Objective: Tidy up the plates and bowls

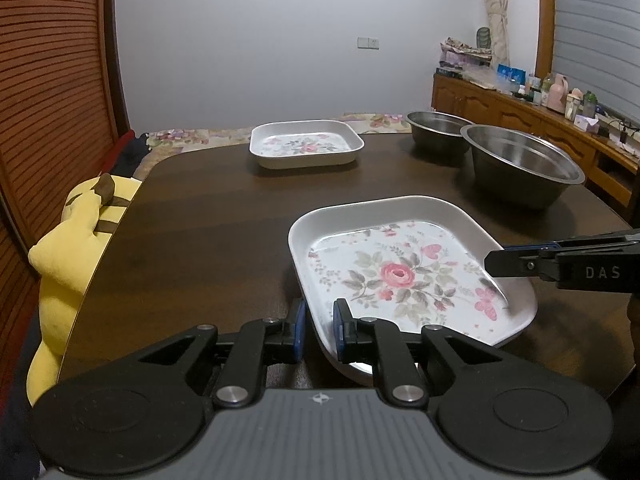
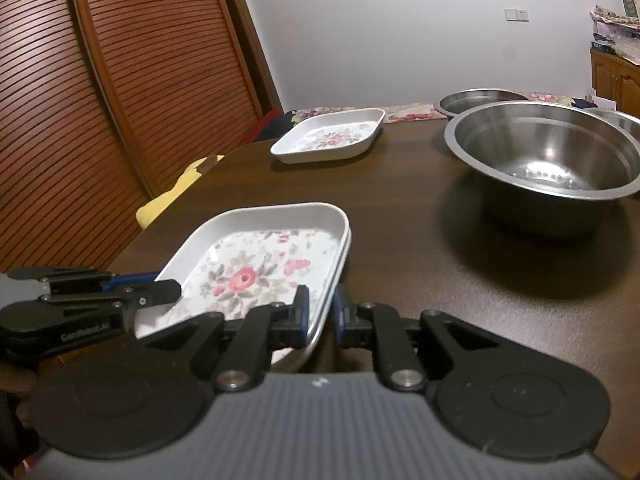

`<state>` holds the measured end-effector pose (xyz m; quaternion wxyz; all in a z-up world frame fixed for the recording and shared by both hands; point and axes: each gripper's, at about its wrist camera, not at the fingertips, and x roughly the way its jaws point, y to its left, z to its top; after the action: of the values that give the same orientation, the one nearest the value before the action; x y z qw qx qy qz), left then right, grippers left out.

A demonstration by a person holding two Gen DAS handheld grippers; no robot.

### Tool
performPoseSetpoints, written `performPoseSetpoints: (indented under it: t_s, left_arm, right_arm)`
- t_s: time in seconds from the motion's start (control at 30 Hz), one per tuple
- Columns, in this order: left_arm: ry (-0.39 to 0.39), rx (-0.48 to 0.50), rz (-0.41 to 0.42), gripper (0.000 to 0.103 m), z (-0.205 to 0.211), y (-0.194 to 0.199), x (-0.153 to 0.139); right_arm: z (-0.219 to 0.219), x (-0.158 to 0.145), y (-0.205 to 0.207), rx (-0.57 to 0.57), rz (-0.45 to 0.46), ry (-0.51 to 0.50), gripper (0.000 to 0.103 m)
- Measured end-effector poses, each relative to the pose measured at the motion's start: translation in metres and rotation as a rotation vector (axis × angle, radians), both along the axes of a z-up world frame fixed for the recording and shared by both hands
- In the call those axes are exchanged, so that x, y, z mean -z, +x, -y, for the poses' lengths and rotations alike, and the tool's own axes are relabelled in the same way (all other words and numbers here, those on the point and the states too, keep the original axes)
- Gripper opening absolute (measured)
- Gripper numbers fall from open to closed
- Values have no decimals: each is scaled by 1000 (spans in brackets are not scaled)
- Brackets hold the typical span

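Note:
A square white plate with a rose pattern (image 1: 400, 272) (image 2: 248, 276) lies near the table's front edge. My left gripper (image 1: 320, 330) (image 2: 172, 288) is shut on its near left rim, one blue pad inside the wall and one outside. My right gripper (image 2: 322, 312) (image 1: 496, 262) is shut on the rim at the opposite side. A second rim shows just beneath the plate's far corner in the right wrist view, as if it were nested in another plate. A matching floral plate (image 1: 306, 146) (image 2: 332, 138) sits alone at the far side.
The dark wooden table (image 1: 200, 220) also carries a large steel bowl (image 1: 524, 164) (image 2: 548, 156) and a smaller steel bowl (image 1: 440, 126) (image 2: 480, 100) at the right. A yellow plush toy (image 1: 68, 248) lies off the left edge. A cluttered sideboard (image 1: 520, 112) stands at the far right.

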<state>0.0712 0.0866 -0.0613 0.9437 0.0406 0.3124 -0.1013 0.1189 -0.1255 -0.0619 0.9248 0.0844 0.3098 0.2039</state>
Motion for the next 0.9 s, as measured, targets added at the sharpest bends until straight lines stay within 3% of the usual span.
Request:
performPoseSetpoints:
  t_s: [0.33,0.9]
  left_arm:
    - [-25,5,31,16,-4,3,-18]
    - [4,16,129,16,-4,29,-67]
  right_arm:
    - [2,-6,0,-6,8,13,15]
    - [20,-66,-2,6,157,17,15]
